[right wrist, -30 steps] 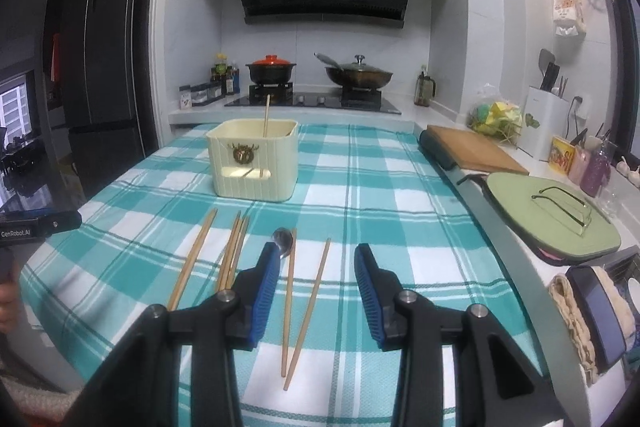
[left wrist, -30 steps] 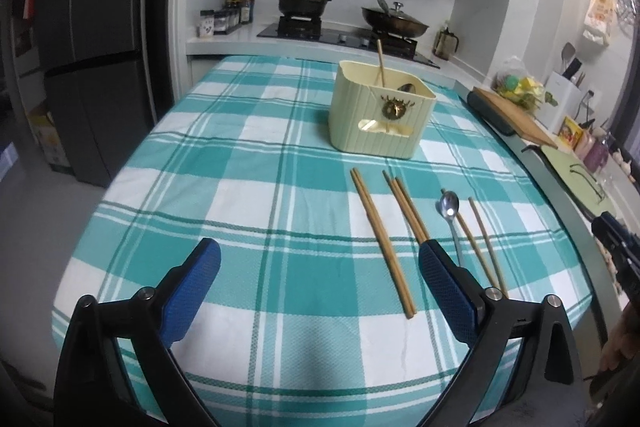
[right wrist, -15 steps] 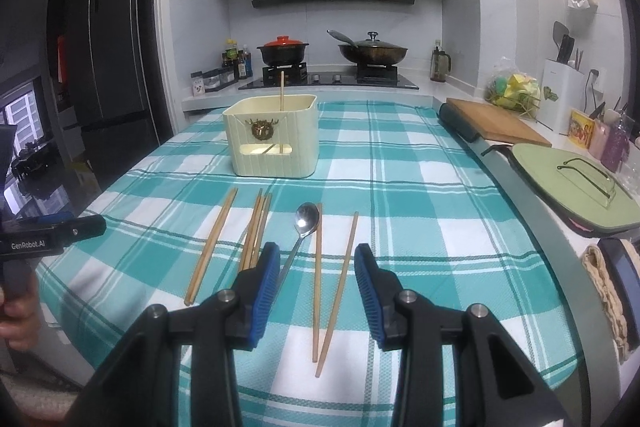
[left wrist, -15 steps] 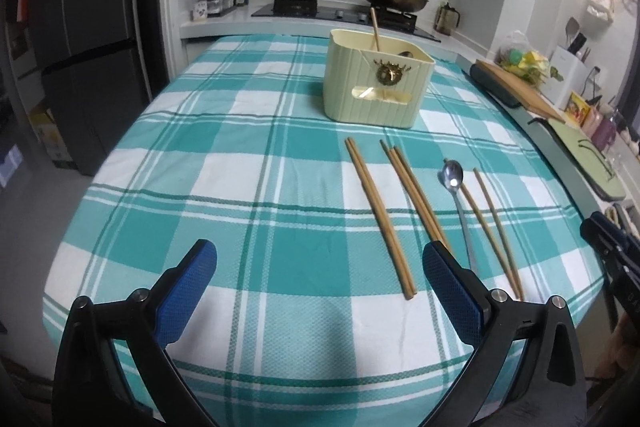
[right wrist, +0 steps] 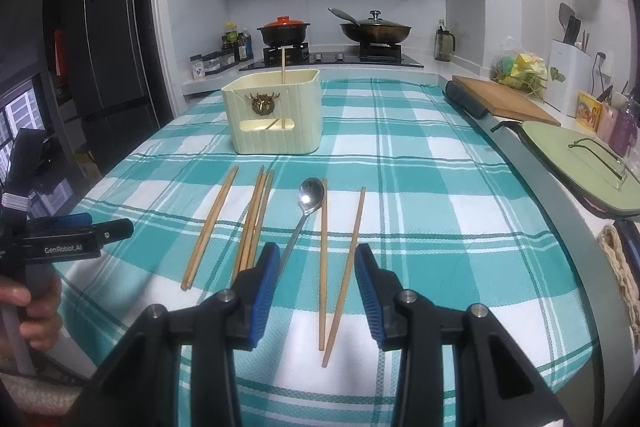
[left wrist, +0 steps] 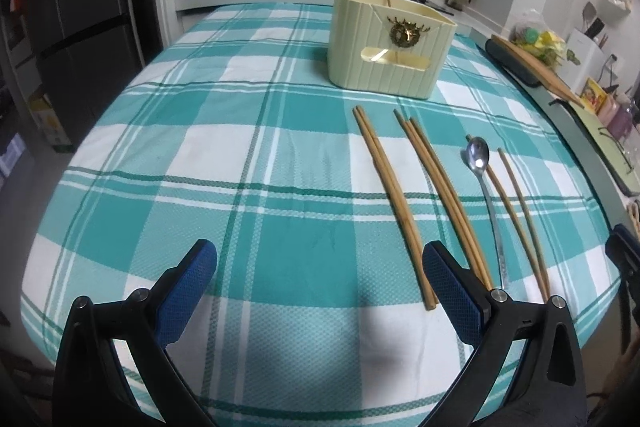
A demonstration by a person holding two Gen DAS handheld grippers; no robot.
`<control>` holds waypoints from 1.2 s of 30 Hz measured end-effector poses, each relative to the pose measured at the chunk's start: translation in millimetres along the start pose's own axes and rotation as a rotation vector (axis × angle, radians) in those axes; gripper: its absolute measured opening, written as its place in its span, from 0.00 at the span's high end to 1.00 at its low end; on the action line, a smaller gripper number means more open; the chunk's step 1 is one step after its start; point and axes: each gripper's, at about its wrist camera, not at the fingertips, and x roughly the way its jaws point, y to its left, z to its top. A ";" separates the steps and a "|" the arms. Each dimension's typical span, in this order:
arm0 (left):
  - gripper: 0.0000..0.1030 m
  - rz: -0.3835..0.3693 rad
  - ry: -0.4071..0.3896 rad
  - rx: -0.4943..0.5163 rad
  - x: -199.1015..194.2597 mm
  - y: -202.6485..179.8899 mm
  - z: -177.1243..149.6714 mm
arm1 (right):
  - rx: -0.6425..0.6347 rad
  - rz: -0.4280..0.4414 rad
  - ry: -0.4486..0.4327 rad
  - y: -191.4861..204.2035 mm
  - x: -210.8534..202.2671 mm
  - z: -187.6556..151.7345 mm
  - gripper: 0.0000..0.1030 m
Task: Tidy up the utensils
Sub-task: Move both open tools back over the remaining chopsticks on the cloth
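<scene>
**Two open grippers above utensils on a checked tablecloth**

Nearest, the left gripper [left wrist: 320, 279] gapes wide and empty over the teal tablecloth [left wrist: 200, 155]. The right gripper [right wrist: 316, 283], partly open, holds nothing; two loose chopsticks [right wrist: 340, 267] lie between its pads. Beyond lie more chopsticks [right wrist: 252, 223] and a spoon [right wrist: 306, 203]. Farthest, a cream utensil holder [right wrist: 276, 115] contains one upright chopstick.

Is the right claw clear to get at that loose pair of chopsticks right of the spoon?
Probably yes. The right claw stands open, empty, above the chopstick pair, which lies apart from the spoon with nothing over it.
</scene>
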 end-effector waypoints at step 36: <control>0.00 0.109 0.140 0.030 92.0 -22.6 20.5 | 0.050 -0.001 0.058 -15.4 11.6 -9.9 0.62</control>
